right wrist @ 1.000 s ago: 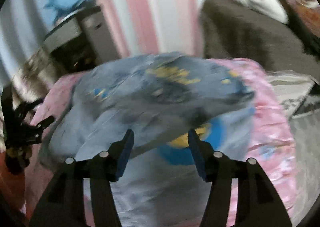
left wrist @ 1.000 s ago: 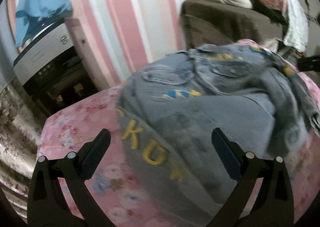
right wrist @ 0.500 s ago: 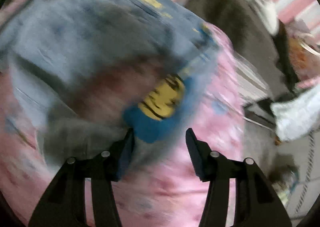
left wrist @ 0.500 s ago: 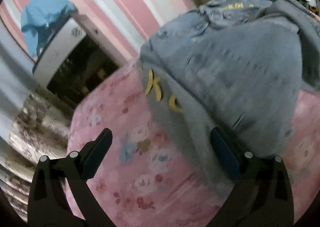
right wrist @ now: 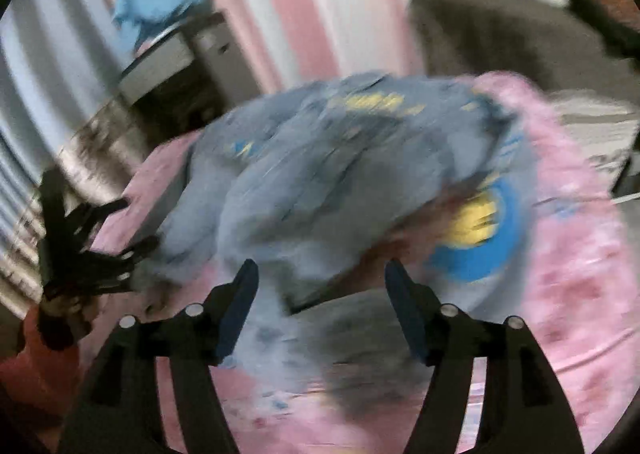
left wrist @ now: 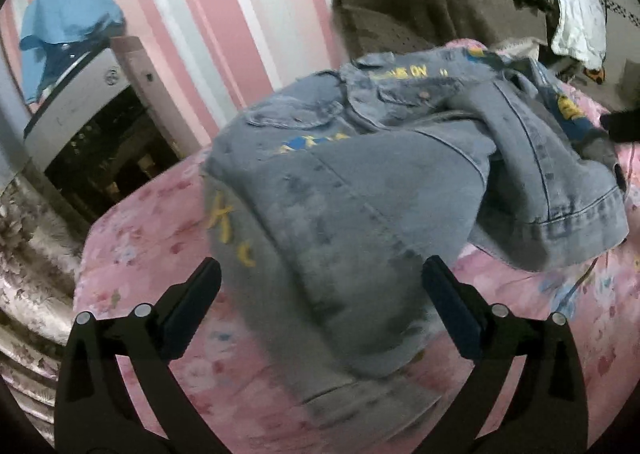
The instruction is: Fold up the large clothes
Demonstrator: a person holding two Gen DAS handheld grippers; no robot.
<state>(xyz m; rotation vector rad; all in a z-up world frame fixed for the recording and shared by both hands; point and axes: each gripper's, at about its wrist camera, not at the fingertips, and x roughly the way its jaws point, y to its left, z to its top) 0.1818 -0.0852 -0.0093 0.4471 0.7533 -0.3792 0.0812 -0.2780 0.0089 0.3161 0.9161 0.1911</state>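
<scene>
The denim jacket [left wrist: 360, 182] lies crumpled mid-frame on the pink floral bedspread [left wrist: 152, 222]. The left gripper [left wrist: 320, 294] stands spread wide, gripping nothing. The right gripper [right wrist: 320, 294] has just been opening, its jaws apart over the fabric without pinching it.

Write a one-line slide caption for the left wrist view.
Open left claw above a crumpled denim jacket with yellow lettering, lying on a pink floral bedspread.

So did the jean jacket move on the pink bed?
Cannot tell: both cameras swung. The jacket lies bunched about as before on the pink bedspread.
</scene>
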